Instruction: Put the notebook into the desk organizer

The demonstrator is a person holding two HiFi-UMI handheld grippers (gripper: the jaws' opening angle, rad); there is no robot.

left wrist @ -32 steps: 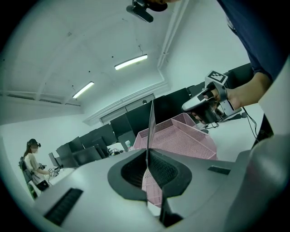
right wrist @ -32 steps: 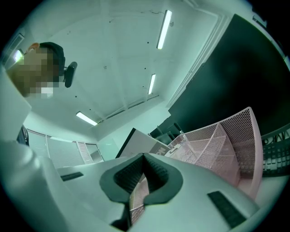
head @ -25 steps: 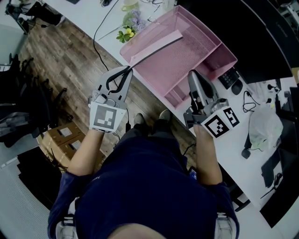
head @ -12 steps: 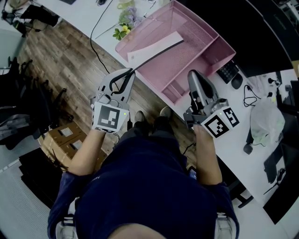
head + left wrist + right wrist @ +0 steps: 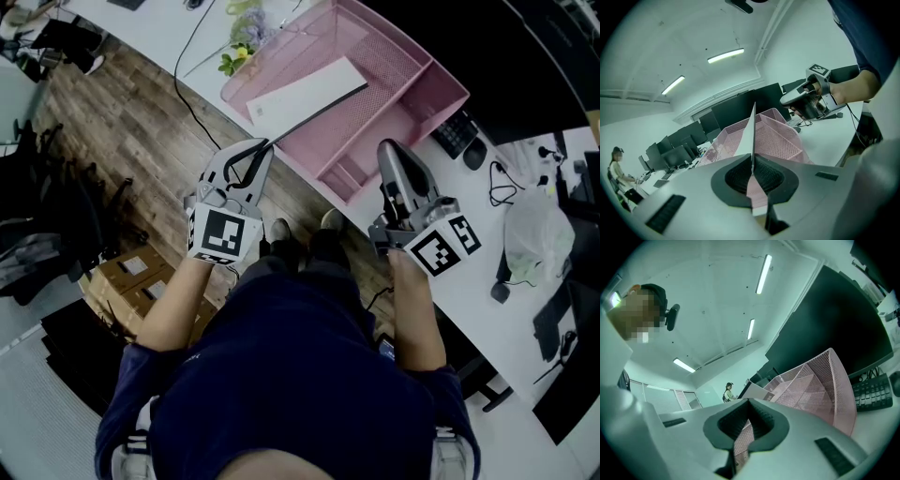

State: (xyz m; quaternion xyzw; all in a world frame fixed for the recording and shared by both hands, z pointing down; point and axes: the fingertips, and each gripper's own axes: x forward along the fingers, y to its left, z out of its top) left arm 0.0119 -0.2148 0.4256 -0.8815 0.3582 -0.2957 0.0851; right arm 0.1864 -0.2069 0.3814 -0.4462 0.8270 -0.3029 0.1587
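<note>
— Two fingers (image 5: 736, 177) on the left gripper (image 5: 752, 173): what have they got?

— They are pinched on the notebook (image 5: 751, 131). The left gripper view shows it edge-on, a thin upright line rising from the pads.

— And the right gripper (image 5: 749, 401)?

— Its own view shows the fingers together with nothing in them, only pink mesh behind.

— What does the head view add?

— The notebook's (image 5: 305, 94) face. The cover is pale and plain, with a dark strip along its lower long side. The left gripper (image 5: 265, 143) holds it by the near end.

— Which way does it run?

— Its long axis goes from those fingertips up and right, out over the big compartment of the pink desk organizer (image 5: 412, 84), the far end towards the divider. Whether it touches the mesh I cannot tell.

— Where is the right gripper (image 5: 388, 148) there?

— At the organizer's near edge, beside the small compartments, pointing at them.

— And beyond?

— The organizer (image 5: 825, 380) stands on the white tabletop (image 5: 469, 272). Only the right gripper view shows the large dark monitor (image 5: 834, 319) behind it, with a keyboard (image 5: 874, 392) below.
</note>
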